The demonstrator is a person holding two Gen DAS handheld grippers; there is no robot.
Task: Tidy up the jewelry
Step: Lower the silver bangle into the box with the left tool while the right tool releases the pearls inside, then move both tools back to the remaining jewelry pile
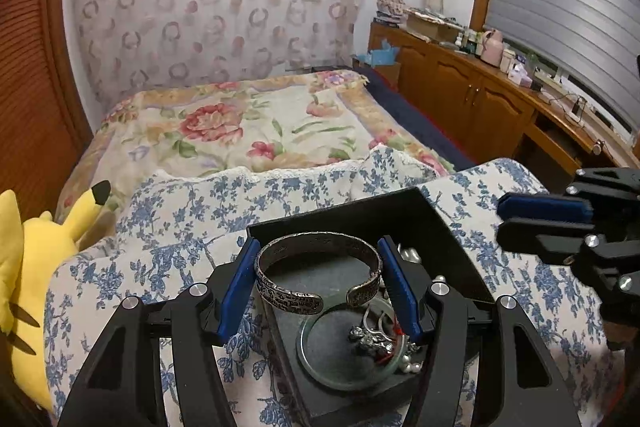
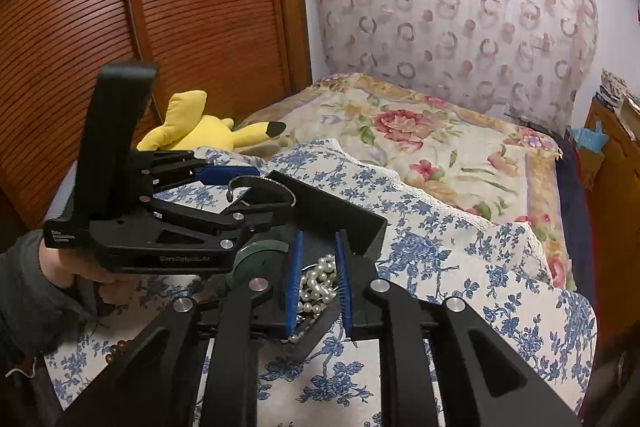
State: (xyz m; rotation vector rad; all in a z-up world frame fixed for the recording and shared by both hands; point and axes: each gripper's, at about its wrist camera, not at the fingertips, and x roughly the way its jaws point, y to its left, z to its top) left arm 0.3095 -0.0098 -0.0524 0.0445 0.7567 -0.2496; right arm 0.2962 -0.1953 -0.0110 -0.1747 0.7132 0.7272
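1. The left gripper (image 1: 318,285) has its jaws clamped across a silver cuff bangle (image 1: 316,269): the blue pads press on its left and right sides, and the gap in the cuff faces the camera.
2. The bangle hangs over the black jewelry box (image 1: 432,227), which sits on a blue-flowered cushion (image 1: 168,227) on the bed. It is above the box's near-left part. Whether it touches the lining cannot be told.
3. Below and nearer lie a glass bangle (image 1: 316,367) flat on the lining and a small silver charm with red thread (image 1: 370,341) inside its ring.
4. The right gripper (image 2: 318,279) points down into the box's right side. Its jaws stand a little apart, with a string of pearls (image 2: 320,281) lying between them. The pads do not appear to press on the beads, so nothing is held.
5. The relation that matters, as I judge it: the pearls lie straight ahead of the right jaws and below them, heaped rather than stretched, so they offer no clear long axis. The right hand is much the nearer to them, while the left is taken up with the cuff.
6. The two grippers work close together over one small box. The left one's body, seen from the right wrist, sits just left of the pearls, so a lift of the pearls needs to stay clear of it.
7. A yellow plush toy (image 1: 44,251) lies at the far left of the cushion, well apart from the box.
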